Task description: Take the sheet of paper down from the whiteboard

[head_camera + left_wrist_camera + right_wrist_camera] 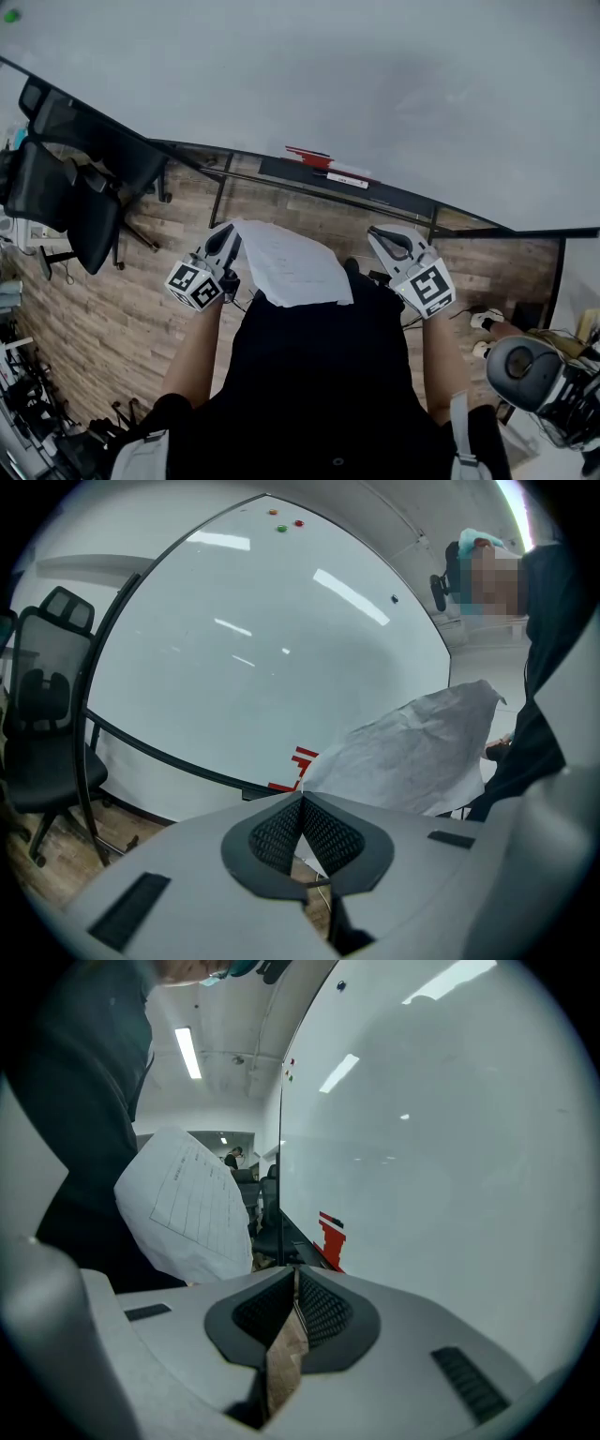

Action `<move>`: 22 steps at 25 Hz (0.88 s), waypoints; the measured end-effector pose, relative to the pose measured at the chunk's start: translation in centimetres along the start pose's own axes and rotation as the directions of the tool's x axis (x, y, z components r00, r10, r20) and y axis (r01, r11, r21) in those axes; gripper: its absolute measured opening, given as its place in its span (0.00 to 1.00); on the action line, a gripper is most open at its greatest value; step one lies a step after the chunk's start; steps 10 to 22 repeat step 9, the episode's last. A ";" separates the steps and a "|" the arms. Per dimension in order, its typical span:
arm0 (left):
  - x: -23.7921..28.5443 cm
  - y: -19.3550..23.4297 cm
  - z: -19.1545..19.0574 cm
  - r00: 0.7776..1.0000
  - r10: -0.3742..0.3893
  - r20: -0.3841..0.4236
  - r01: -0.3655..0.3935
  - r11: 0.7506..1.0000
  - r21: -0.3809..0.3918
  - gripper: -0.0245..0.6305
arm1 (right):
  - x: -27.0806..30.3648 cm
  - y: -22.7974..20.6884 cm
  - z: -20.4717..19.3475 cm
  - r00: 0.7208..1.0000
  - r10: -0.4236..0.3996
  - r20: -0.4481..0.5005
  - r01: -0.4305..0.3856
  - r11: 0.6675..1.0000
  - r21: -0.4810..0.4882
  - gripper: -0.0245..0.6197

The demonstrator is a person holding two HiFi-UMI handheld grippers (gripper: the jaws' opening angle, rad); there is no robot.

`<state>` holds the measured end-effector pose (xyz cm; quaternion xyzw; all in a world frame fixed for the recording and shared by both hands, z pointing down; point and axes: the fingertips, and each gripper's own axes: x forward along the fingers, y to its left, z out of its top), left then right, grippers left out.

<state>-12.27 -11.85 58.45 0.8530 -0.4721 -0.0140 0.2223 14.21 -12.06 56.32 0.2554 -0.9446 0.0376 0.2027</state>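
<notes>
The white sheet of paper (292,265) is off the whiteboard (375,84) and hangs in front of the person's body. My left gripper (231,236) is shut on its left corner. In the left gripper view the crumpled sheet (412,752) spreads up and right from the closed tips of the left gripper (301,796). My right gripper (376,232) is to the right of the sheet, shut, with nothing between its jaws. In the right gripper view the paper (187,1204), printed with a ruled table, hangs to the left of the right gripper (293,1273), apart from it.
The whiteboard's tray (394,194) carries red markers (309,155). Two small magnets (286,524) sit near the board's top. Black office chairs (75,178) stand at the left on the wood floor (122,309). A grey machine (539,375) and cables lie at the lower right.
</notes>
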 end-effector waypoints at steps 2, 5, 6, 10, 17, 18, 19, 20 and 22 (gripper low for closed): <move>-0.1 0.0 -0.3 1.000 0.009 -0.002 -0.009 1.000 -0.005 0.05 | 0.2 -0.1 -0.1 1.000 0.008 0.004 -0.008 1.000 -0.006 0.08; 0.2 -0.1 -0.5 1.000 0.016 -0.006 -0.017 1.000 -0.012 0.05 | 0.4 -0.4 -0.2 1.000 0.018 0.018 -0.018 1.000 -0.009 0.08; 0.3 -0.1 -0.6 1.000 0.015 -0.004 -0.015 1.000 -0.013 0.05 | 0.5 -0.4 -0.1 1.000 0.020 0.024 -0.020 1.000 -0.004 0.08; 0.5 0.0 -0.8 1.000 0.015 0.002 -0.015 1.000 -0.016 0.05 | 0.5 -0.6 0.1 0.999 0.024 0.042 -0.025 1.000 0.015 0.08; 0.5 0.0 -0.8 1.000 0.015 0.002 -0.015 1.000 -0.016 0.05 | 0.5 -0.6 0.1 0.999 0.024 0.042 -0.025 1.000 0.015 0.08; 0.5 0.0 -0.8 1.000 0.015 0.002 -0.015 1.000 -0.016 0.05 | 0.5 -0.6 0.1 0.999 0.024 0.042 -0.025 1.000 0.015 0.08; 0.5 0.0 -0.8 1.000 0.015 0.002 -0.015 1.000 -0.016 0.05 | 0.5 -0.6 0.1 0.999 0.024 0.042 -0.025 1.000 0.015 0.08; 0.5 0.0 -0.8 1.000 0.015 0.002 -0.015 1.000 -0.016 0.05 | 0.5 -0.6 0.1 0.999 0.024 0.042 -0.025 1.000 0.015 0.08; 0.5 0.0 -0.8 1.000 0.015 0.002 -0.015 1.000 -0.016 0.05 | 0.5 -0.6 0.1 0.999 0.024 0.042 -0.025 1.000 0.015 0.08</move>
